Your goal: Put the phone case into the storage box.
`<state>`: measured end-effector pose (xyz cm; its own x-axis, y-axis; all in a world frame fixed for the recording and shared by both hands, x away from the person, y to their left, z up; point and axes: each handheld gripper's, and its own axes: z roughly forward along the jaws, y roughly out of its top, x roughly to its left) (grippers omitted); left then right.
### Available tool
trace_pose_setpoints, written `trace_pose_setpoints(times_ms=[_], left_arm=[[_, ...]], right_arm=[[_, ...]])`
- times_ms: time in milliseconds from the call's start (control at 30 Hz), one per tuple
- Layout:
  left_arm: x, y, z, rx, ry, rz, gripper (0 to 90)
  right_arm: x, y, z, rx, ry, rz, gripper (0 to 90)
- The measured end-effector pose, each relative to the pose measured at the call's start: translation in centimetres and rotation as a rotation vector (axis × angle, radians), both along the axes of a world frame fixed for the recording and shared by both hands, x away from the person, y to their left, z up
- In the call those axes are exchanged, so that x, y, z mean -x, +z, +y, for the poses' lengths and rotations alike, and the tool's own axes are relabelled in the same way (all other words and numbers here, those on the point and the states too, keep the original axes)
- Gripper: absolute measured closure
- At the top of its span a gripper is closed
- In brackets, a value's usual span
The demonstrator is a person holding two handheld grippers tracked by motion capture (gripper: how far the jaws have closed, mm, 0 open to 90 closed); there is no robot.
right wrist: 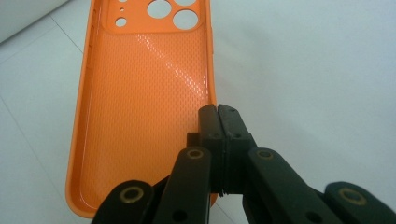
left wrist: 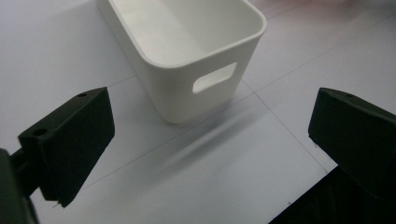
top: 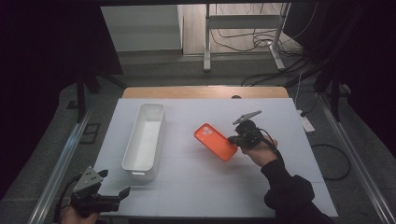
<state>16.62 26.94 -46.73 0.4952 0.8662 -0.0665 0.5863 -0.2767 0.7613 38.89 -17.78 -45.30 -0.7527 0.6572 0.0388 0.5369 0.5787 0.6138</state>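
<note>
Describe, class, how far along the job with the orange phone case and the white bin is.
Done: the right gripper has shut on the edge of the orange phone case, which looks tilted up off the table. In hand: carrying the case, which is apart from the white bin. Left, most likely: putting the case into the bin, which looks empty. The left gripper waits open near the bin's near end.

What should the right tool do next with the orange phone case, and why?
Probably carry it left toward the white bin: the right tool is shut on the orange phone case by its side rim, and the bin looks empty.
</note>
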Motion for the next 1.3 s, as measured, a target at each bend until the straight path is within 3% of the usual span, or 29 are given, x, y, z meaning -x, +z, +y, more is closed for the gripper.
trace_pose_setpoints(times_ms=[500, 1300], left_arm=[[0.0, 0.0, -0.2, -0.014, 0.003, -0.004, 0.0], [-0.5, 0.5, -0.2, -0.007, 0.02, 0.016, 0.0]], right_arm=[[1.9, 1.5, -2.3, -0.046, -0.017, -0.042, 89.1], [4.3, 3.0, -3.4, -0.118, -0.01, -0.09, 89.1]])
